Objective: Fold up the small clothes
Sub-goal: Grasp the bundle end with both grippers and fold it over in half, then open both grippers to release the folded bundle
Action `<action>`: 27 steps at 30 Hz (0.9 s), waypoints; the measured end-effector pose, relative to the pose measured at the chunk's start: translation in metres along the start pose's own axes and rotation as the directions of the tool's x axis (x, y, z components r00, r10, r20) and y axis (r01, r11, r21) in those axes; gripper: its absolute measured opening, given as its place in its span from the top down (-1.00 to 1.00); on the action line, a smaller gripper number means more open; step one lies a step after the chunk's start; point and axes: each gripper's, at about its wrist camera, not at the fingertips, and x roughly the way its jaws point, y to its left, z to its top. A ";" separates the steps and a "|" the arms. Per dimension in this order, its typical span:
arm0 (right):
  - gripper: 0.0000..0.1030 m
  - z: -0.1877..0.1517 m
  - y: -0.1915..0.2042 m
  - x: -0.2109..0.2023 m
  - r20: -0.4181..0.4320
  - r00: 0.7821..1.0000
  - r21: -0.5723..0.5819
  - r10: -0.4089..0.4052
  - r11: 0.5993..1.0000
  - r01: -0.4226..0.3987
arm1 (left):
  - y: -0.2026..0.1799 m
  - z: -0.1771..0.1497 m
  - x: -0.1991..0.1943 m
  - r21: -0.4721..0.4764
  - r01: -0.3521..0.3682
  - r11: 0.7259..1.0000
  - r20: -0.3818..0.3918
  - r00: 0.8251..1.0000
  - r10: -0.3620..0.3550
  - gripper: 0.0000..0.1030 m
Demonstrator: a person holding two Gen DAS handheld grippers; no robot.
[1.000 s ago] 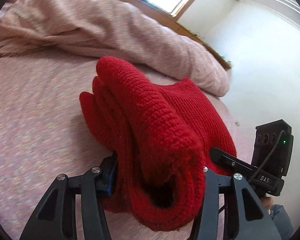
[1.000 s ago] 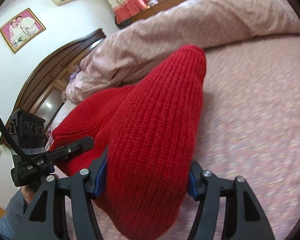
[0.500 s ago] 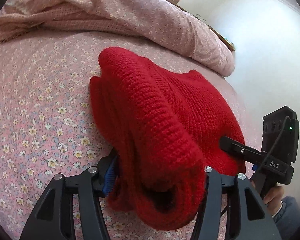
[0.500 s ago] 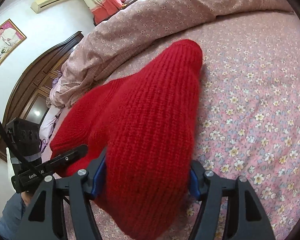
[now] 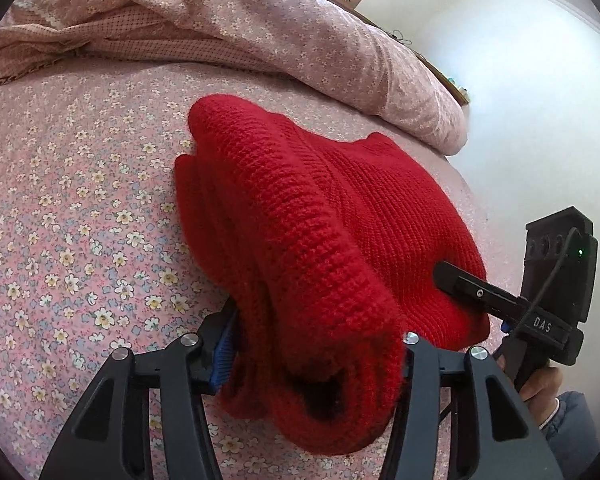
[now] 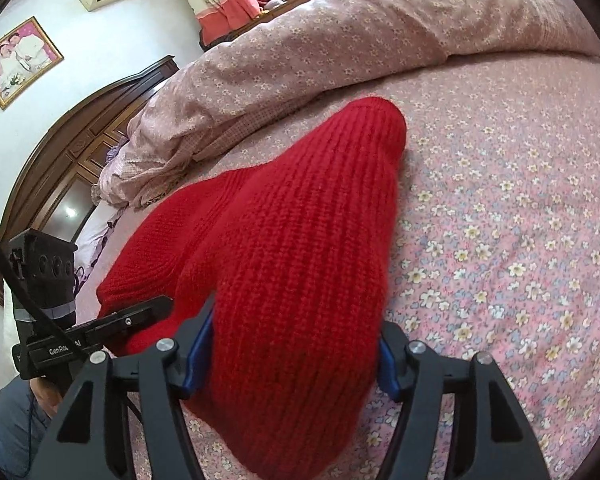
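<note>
red sweater point(image 5: 324, 240) bunched on bed point(image 5: 80, 220), centre frame | left gripper point(image 5: 320, 356), right gripper point(image 6: 292, 344) jaws clamped on near folds at 6 o'clock | soft, bulky, light, springy knit | best gripped through all layers at edge

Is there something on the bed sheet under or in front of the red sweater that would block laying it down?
Nothing visible does. The sweater, clamped in both the left gripper and right gripper, hangs over bare flowered sheet. The rumpled quilt lies farther back, apart from it.
</note>
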 end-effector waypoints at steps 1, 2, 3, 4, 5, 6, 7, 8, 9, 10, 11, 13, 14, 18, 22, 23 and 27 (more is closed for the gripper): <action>-0.33 0.001 -0.001 0.000 0.000 1.000 0.006 0.002 1.000 -0.002 | 0.001 -0.002 -0.002 0.002 -0.002 1.000 0.001 1.000 0.002 0.10; -0.33 0.000 -0.003 -0.001 0.000 1.000 0.008 0.004 1.000 -0.004 | 0.000 -0.007 -0.004 0.002 -0.003 1.000 0.001 1.000 0.003 0.10; -0.33 0.000 -0.003 -0.001 0.002 1.000 0.008 0.004 1.000 -0.004 | 0.000 -0.007 -0.004 0.001 -0.003 1.000 0.001 1.000 0.003 0.10; -0.33 0.000 -0.003 0.000 0.001 1.000 0.011 0.002 1.000 -0.002 | 0.000 -0.008 -0.005 -0.001 -0.003 1.000 -0.001 1.000 0.003 0.10; -0.34 0.000 -0.003 0.000 -0.002 1.000 0.014 0.002 1.000 -0.002 | -0.001 -0.009 -0.005 -0.002 -0.002 1.000 -0.002 1.000 0.002 0.10; -0.35 0.000 -0.004 0.001 -0.005 1.000 0.019 0.003 1.000 -0.003 | 0.000 -0.010 -0.005 -0.004 -0.001 1.000 -0.002 1.000 0.001 0.10; -0.37 0.000 -0.005 0.001 -0.009 1.000 0.031 0.007 0.999 -0.007 | 0.000 -0.010 -0.005 -0.007 0.000 1.000 -0.001 1.000 0.000 0.09; -0.39 -0.001 -0.007 0.002 -0.012 1.000 0.042 0.012 0.999 -0.011 | 0.000 -0.011 -0.005 -0.007 0.000 1.000 0.000 1.000 0.000 0.08; -0.40 -0.001 -0.008 0.002 -0.016 1.000 0.052 0.015 0.999 -0.015 | 0.000 -0.011 -0.005 -0.004 -0.003 1.000 0.002 1.000 0.003 0.07; -0.41 -0.001 -0.010 0.003 -0.020 1.000 0.063 0.019 0.998 -0.017 | 0.000 -0.012 -0.005 0.000 -0.006 1.000 0.003 1.000 0.006 0.05; -0.42 -0.002 -0.011 0.003 -0.020 1.000 0.067 0.020 0.998 -0.019 | -0.001 -0.012 -0.005 0.004 -0.011 1.000 0.004 1.000 0.011 0.03; -0.43 -0.002 -0.011 0.003 -0.023 1.000 0.070 0.016 0.997 -0.015 | -0.001 -0.012 -0.005 0.005 -0.018 1.000 0.001 1.000 0.018 0.00; -0.44 -0.002 -0.010 0.003 -0.024 1.000 0.069 0.013 0.998 -0.011 | -0.001 -0.012 -0.005 0.003 -0.020 1.000 0.000 1.000 0.020 -0.01; -0.46 -0.002 -0.008 0.004 -0.029 1.000 0.070 0.005 0.998 -0.003 | 0.000 -0.010 -0.006 -0.001 -0.025 1.000 -0.009 1.000 0.025 -0.03; -0.51 -0.002 -0.009 0.003 -0.035 0.999 0.082 0.000 0.997 0.002 | -0.003 -0.008 -0.015 0.021 -0.062 0.998 0.007 0.998 0.062 -0.03; -0.54 -0.001 -0.009 0.002 -0.038 0.999 0.084 -0.005 0.996 0.008 | -0.006 -0.007 -0.019 0.038 -0.082 0.996 0.021 0.996 0.082 -0.03; -0.59 0.000 -0.005 -0.003 -0.025 0.999 0.074 -0.038 0.996 0.040 | -0.021 -0.006 -0.044 0.112 -0.152 0.982 0.115 0.984 0.139 -0.03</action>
